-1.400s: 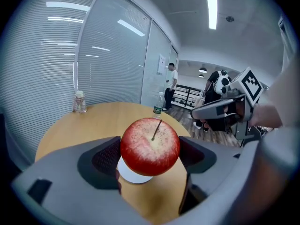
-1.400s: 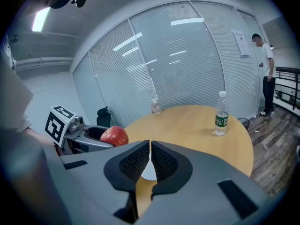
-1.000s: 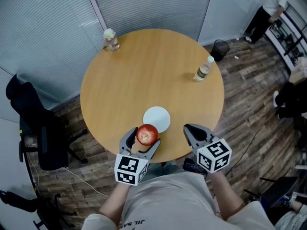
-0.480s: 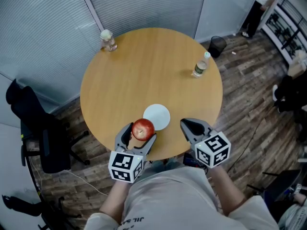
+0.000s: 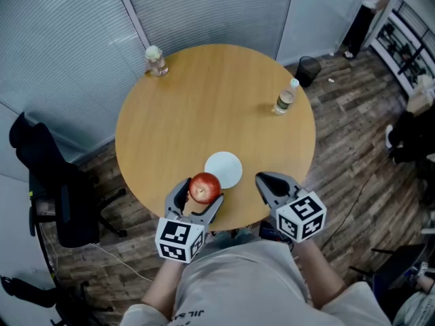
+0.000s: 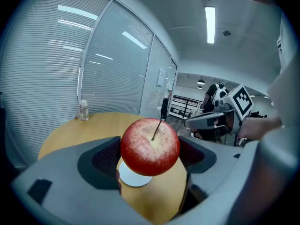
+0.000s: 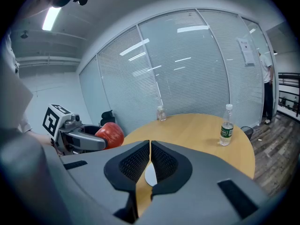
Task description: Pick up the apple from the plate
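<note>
Across the round wooden worktop (image 5: 204, 94) most of the surface lies bare. A water bottle (image 5: 286, 99) and a small jar (image 5: 155, 60) stand near the far rim, well apart from the work. Near my edge sits the white plate (image 5: 228, 167), nothing on it. I have the left tongs (image 5: 201, 197) clamped on the apple (image 5: 204, 188), one pad on each flank, stem up, so it rides level. I judge it clear of the plate, which shows below and beyond it in the left gripper view. Beside them the right tongs (image 5: 270, 182) hang with pads nearly touching, nothing between; idle, I reckon, since one grip suffices.
</note>
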Motion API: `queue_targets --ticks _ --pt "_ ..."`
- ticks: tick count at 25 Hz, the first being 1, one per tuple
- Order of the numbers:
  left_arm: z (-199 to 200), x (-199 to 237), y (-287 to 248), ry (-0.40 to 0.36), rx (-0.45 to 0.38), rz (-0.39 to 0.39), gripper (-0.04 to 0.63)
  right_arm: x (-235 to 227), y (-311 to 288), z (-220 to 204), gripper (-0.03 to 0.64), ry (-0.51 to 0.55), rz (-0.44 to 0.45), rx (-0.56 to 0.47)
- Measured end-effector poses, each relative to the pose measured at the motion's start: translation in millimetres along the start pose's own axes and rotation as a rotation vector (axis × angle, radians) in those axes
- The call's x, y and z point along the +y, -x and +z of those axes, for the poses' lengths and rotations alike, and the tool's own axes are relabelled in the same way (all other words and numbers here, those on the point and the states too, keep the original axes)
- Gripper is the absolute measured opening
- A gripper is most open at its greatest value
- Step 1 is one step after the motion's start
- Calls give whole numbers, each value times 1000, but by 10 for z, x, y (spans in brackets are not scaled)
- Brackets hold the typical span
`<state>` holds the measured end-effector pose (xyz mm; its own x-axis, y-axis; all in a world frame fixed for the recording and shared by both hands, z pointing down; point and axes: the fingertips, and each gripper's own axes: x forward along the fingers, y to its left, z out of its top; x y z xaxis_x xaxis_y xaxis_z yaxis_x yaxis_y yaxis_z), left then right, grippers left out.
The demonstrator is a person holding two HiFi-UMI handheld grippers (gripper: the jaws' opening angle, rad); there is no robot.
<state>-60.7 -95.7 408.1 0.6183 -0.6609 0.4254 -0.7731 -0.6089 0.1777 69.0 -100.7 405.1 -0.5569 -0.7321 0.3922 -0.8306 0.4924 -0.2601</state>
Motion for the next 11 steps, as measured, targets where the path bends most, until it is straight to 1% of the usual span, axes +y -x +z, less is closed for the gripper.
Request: queue_targets --ticks 4,11 --pt "-41 -31 -13 -1 11 -10 388 21 -2 -13 35 -7 -10 -9" --pt "-58 -133 48 12 1 -17 388 80 52 -52 35 0 -4 3"
